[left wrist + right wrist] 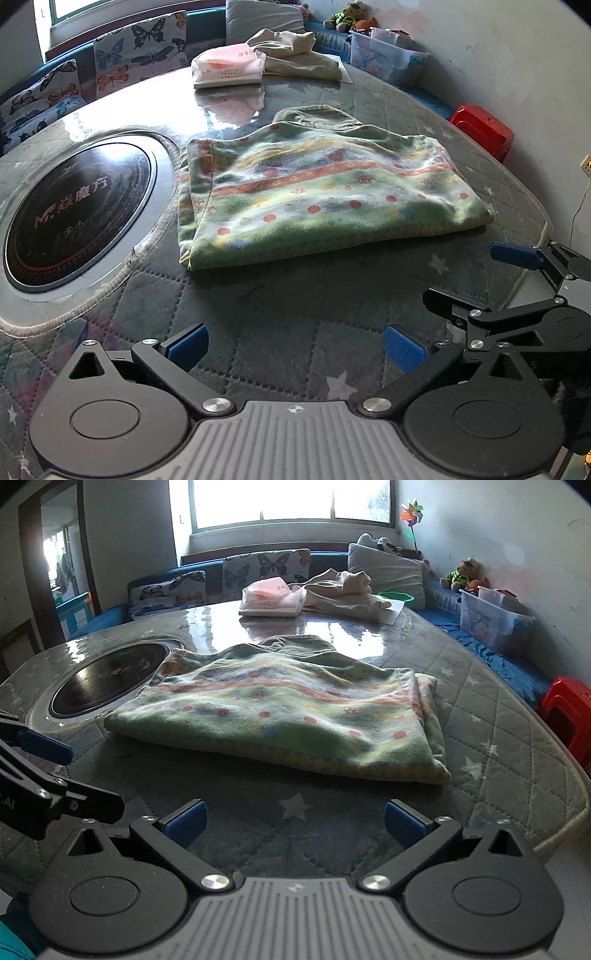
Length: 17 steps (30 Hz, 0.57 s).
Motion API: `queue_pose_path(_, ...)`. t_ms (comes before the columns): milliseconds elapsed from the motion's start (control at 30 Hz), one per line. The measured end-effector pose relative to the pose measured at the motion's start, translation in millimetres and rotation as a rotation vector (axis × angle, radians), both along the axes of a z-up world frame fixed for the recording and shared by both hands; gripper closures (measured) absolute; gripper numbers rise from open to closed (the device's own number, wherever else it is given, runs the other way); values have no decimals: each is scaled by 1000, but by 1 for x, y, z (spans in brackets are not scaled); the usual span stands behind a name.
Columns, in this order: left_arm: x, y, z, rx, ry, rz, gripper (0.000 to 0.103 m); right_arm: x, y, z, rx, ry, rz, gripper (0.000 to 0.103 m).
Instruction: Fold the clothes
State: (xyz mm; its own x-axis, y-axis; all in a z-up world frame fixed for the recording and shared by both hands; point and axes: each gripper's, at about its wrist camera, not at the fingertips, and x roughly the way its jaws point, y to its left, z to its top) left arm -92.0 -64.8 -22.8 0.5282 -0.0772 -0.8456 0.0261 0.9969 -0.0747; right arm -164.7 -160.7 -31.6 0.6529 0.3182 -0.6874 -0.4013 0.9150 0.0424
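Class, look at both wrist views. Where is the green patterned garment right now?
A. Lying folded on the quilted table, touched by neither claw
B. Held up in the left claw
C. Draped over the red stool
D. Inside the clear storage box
A: the green patterned garment lies folded flat on the quilted table, with the left claw and right claw both open and short of it.

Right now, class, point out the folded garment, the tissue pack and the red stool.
Folded garment (325, 195): left wrist view, middle of its top layer.
Tissue pack (229, 66): left wrist view, its top face.
Red stool (570, 705): right wrist view, its seat.
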Motion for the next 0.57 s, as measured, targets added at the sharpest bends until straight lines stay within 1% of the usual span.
queue_pose_path(567, -14, 2, 4, 12, -27, 7, 0, -11, 8, 14, -23, -14, 5, 0)
